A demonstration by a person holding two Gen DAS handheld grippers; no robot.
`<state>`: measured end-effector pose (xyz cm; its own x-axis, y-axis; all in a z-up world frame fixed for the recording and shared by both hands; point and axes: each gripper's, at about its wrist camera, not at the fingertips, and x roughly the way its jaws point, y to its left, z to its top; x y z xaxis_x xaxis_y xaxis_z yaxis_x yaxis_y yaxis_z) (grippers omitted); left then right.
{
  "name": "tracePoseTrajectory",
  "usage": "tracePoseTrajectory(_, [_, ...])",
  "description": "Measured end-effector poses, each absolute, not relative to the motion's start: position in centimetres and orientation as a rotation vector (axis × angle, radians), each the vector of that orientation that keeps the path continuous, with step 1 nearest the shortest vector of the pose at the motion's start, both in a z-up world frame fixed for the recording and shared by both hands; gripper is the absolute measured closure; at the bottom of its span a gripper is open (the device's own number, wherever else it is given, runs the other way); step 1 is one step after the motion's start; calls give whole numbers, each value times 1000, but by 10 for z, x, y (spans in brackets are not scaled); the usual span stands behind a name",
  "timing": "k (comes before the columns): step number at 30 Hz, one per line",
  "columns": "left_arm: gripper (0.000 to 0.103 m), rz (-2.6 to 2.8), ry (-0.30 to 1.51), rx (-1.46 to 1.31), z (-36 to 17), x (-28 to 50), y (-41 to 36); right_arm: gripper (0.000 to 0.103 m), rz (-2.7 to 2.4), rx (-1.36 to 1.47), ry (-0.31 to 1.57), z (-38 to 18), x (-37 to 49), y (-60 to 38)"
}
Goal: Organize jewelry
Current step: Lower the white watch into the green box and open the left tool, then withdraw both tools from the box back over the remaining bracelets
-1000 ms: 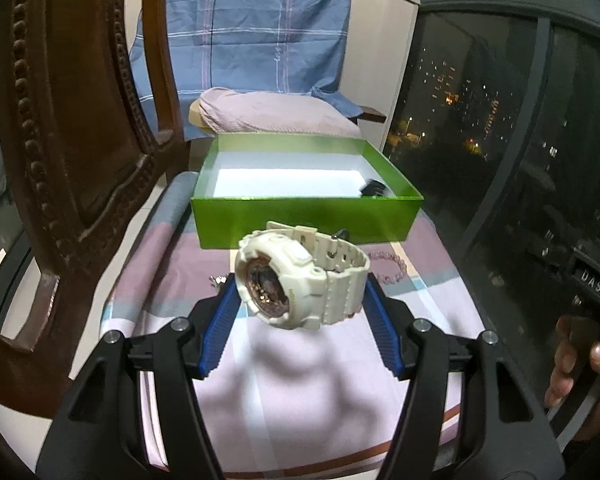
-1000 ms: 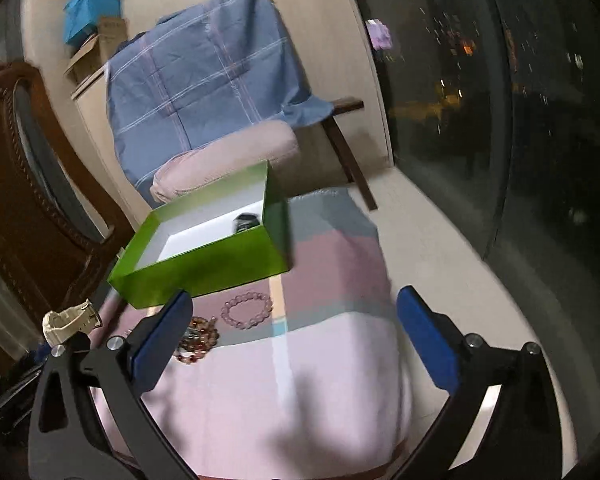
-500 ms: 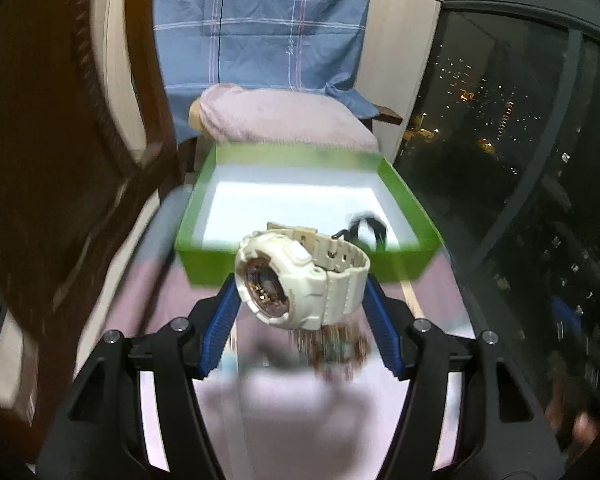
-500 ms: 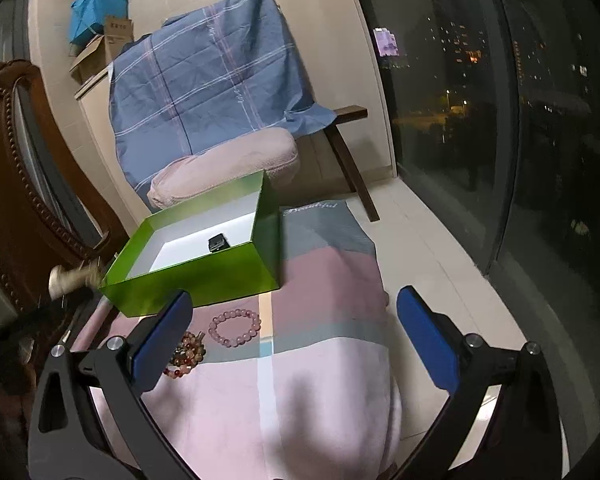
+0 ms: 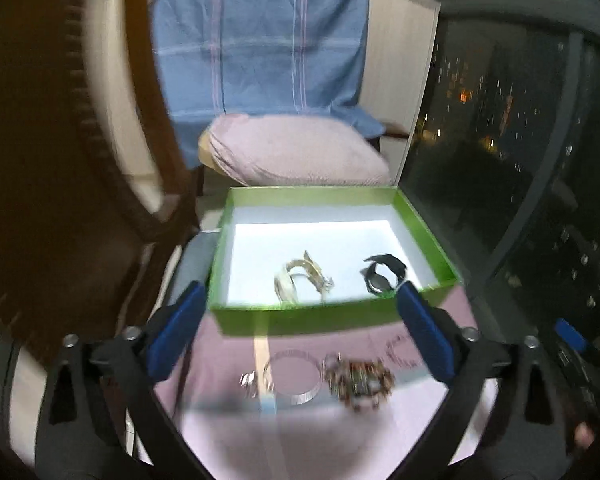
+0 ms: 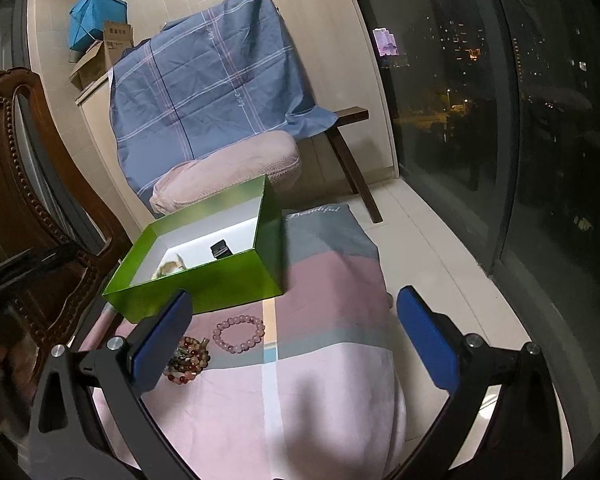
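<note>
A green box [image 5: 260, 322] with a white inside stands on a pink-covered table. Inside it lie a cream watch [image 5: 300, 278] and a black watch [image 5: 382, 274]. My left gripper [image 5: 300, 330] is open and empty, just in front of the box. On the cloth below lie a silver bangle [image 5: 294, 378], a small silver piece [image 5: 249, 382], a multicoloured bead bracelet [image 5: 358, 378] and a pink bead bracelet [image 5: 400, 352]. My right gripper [image 6: 294, 336] is open and empty, above the cloth. There I see the box [image 6: 204, 280], the pink bracelet [image 6: 239, 334] and the multicoloured beads [image 6: 188, 360].
A carved dark wooden chair [image 5: 60, 180] stands close on the left. Behind the box are a pink cushion [image 5: 296, 156] and a blue checked cloth [image 5: 260, 40]. A glass window wall [image 6: 540, 140] runs along the right. The table's right edge [image 6: 392, 340] drops to a tiled floor.
My left gripper has opened and let go of the cream watch, which now lies in the green box. The view is tilted further down over the box. The right gripper has barely moved.
</note>
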<state>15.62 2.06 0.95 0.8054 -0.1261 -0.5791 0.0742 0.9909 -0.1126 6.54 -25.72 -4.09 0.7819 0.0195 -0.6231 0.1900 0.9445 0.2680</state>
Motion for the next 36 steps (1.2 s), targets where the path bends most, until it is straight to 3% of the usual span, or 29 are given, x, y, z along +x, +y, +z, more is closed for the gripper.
tracePoseTrajectory(9, [5, -51, 602, -62, -55, 61, 30, 3, -49, 246, 705, -55, 58, -238])
tracePoseTrajectory(15, [5, -65, 610, -81, -65, 70, 32, 3, -20, 76, 654, -49, 37, -213])
tracePoseTrajectory(36, [5, -48, 662, -102, -79, 89, 24, 4, -21, 40, 670, -62, 44, -201])
